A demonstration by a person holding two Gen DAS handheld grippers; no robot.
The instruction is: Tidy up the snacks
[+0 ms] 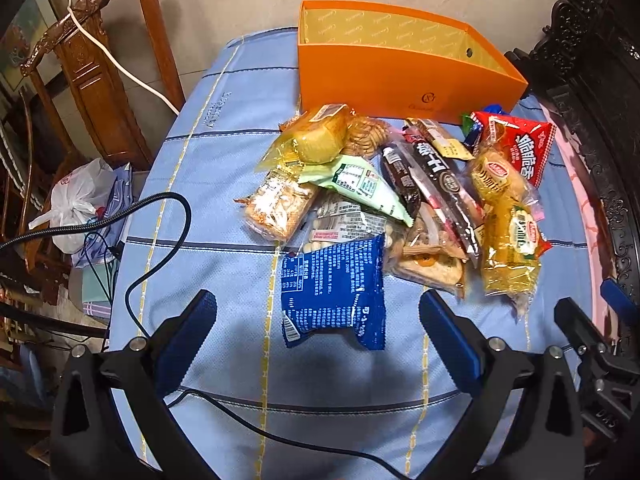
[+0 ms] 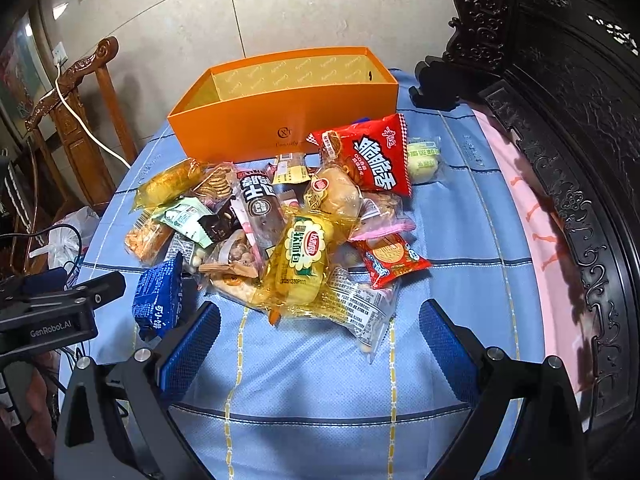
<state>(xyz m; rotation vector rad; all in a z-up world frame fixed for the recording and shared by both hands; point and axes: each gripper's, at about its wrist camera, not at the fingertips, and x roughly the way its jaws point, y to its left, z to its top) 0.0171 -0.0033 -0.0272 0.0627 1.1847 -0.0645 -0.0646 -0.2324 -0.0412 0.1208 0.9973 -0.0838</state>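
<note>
While snacks (image 2: 296,220) lie piled, both jaws gape empty.

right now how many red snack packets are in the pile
2: a big red packet at the far side near the orange box, and a small red packet on the pile's right edge. Others may be buried.

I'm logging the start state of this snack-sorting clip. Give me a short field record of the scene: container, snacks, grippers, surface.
container: orange box, open top, nothing visible inside, at far side of table
snacks: mixed pile in front of the box, none in it
nearest left: blue packet, lying flat between the fingers' line of sight
nearest right: yellow bread pack, on top of the pile
left gripper: open, empty
right gripper: open, empty
surface: blue striped cloth
</note>
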